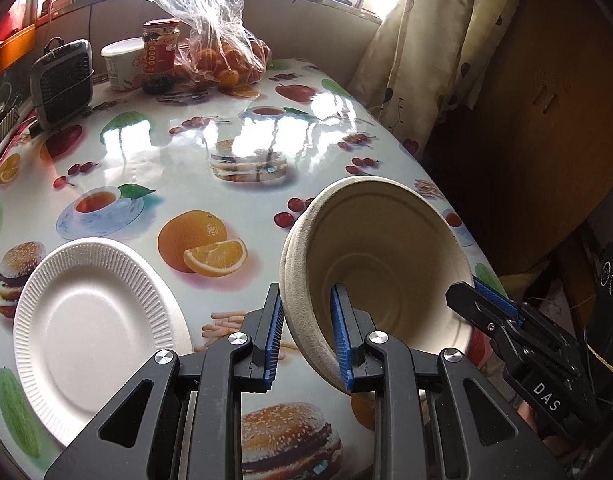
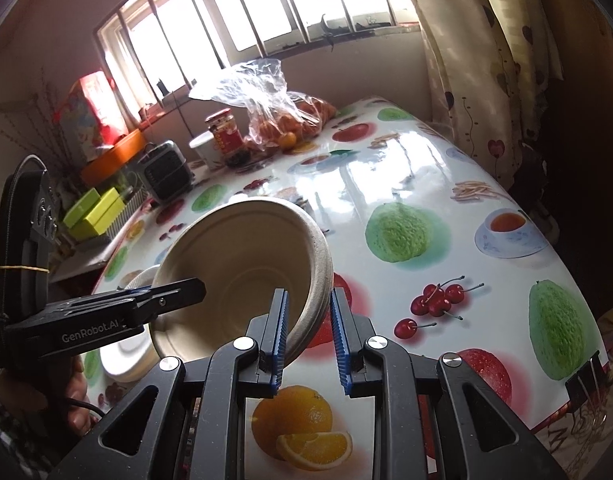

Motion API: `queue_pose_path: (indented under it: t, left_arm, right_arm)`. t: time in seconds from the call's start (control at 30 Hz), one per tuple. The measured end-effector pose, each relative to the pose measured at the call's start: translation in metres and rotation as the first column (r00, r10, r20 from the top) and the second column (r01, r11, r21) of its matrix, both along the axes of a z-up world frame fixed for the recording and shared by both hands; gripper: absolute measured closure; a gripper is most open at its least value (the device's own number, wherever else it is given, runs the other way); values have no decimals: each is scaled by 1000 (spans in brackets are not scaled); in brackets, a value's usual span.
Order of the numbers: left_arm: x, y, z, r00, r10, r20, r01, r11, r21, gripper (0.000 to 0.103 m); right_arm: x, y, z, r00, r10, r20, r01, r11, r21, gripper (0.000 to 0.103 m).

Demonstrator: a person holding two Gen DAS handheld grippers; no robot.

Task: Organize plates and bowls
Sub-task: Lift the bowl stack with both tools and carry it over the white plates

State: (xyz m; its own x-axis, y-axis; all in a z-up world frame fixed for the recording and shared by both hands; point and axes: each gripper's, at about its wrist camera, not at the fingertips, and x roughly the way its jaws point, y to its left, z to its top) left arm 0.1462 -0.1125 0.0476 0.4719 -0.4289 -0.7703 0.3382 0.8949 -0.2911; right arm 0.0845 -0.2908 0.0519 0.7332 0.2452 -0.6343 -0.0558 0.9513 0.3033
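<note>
A beige paper bowl (image 1: 386,256) hangs tilted above the fruit-print table (image 1: 234,152), its mouth facing the cameras; its rim looks double-layered. My left gripper (image 1: 306,340) is shut on the bowl's near-left rim, one pad inside and one outside. My right gripper (image 1: 472,290) pinches the opposite rim. In the right wrist view the bowl (image 2: 242,264) sits between the right gripper (image 2: 308,340), which is shut on its rim, and the left gripper (image 2: 178,290) clamping the far side. A white ribbed paper plate (image 1: 94,320) lies flat on the table at the left, and shows partly beneath the bowl (image 2: 126,360).
At the table's far end stand a plastic bag of oranges (image 1: 226,52), a red-labelled jar (image 1: 160,56), a white tub (image 1: 122,64) and a small grey fan unit (image 1: 62,80). A curtain (image 1: 426,40) hangs past the right edge. A hand (image 2: 74,392) grips the left tool.
</note>
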Motion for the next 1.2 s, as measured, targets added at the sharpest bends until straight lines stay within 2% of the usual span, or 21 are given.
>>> queue_pose_path:
  t: [0.57,1.2]
  left_arm:
    - [-4,34,11,997,75,27,-74,997,-5,78]
    - [-9,80,17,983,180,46,-179,984,-13,78]
  right_arm:
    - [11,33,7,997,80,15,-80,997,-16,82]
    - [22,76,14,981,190,31,-189,981,-39,82]
